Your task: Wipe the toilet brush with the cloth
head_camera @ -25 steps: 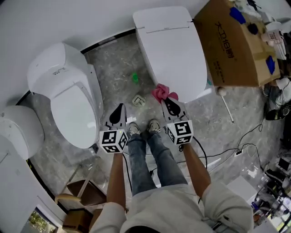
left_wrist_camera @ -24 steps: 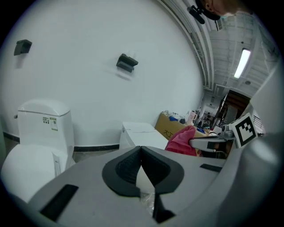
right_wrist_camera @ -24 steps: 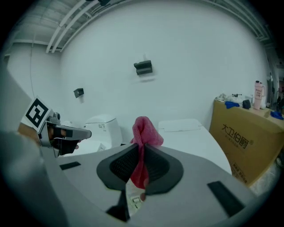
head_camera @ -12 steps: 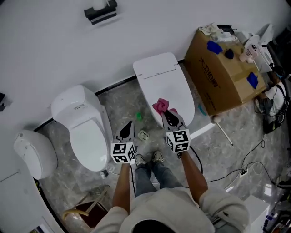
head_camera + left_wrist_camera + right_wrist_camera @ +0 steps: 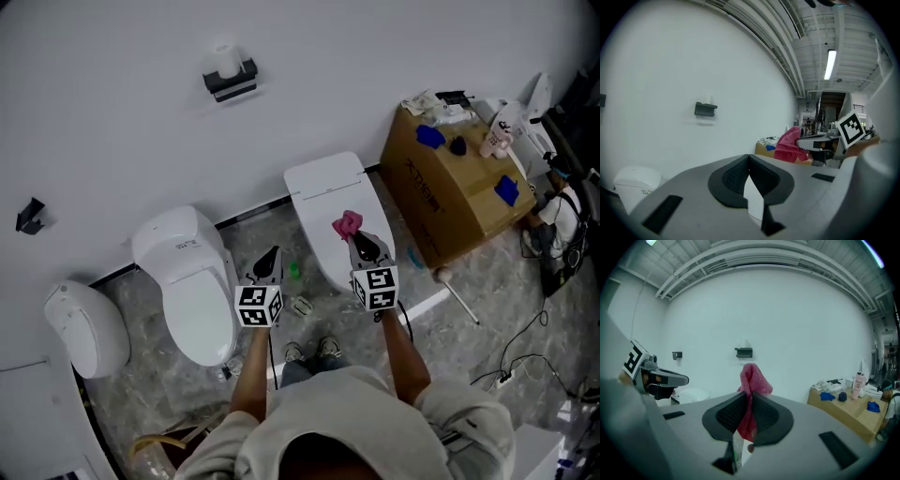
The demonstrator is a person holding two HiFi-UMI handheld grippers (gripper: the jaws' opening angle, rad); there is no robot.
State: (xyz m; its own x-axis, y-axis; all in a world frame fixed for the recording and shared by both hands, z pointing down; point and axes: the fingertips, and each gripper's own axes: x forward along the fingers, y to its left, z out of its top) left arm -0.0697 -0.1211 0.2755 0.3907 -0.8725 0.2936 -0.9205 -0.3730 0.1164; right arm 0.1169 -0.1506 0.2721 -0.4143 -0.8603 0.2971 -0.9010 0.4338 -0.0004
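Although the right gripper [image 5: 356,237] is clamped on the crumpled pink cloth [image 5: 347,223] at frame centre, the left gripper [image 5: 273,251] is closed on nothing. Toilet brush not identifiable; wiping judged not yet begun.

Both bare forearms [image 5: 251,361] reach forward, side by side and apart. Left gripper [image 5: 270,255] points ahead, jaws closed together with nothing between. Right gripper [image 5: 361,242] points ahead, jaws clamped on a crumpled pink cloth [image 5: 348,223].
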